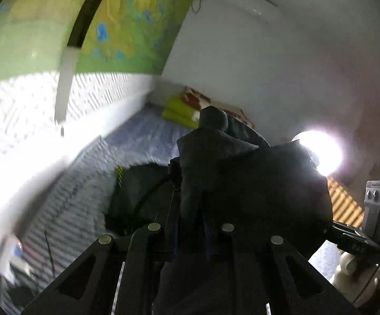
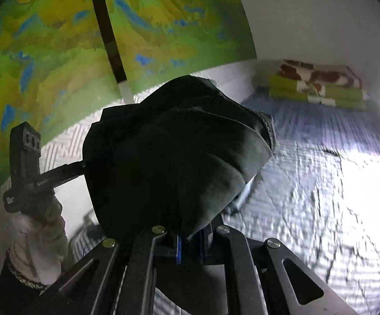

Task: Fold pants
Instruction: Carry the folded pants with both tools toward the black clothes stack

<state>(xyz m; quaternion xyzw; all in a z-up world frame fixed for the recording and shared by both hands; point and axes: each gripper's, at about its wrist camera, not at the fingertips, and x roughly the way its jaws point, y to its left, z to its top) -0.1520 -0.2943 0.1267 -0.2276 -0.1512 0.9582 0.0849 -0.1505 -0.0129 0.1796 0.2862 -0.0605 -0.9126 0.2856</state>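
Left gripper (image 1: pixel 190 225) and right gripper (image 2: pixel 190 236), each nearly closed on a bunched fold of the dark pants (image 2: pixel 168 152), hold the garment up above the bed (image 2: pixel 321 183), with part of it hanging toward the sheet in the left view. The cloth appears thick, dark and crumpled, with a stitched hem (image 2: pixel 267 126) visible; judged risks are a thin pinch slipping free under the hanging weight, or uneven grips leaving the legs twisted when laid down before the pillows (image 2: pixel 318 89)

My bed (image 2: pixel 321 183), in a blue-striped cover, carries folded green and red-patterned blankets (image 2: pixel 318 86) at its far end.
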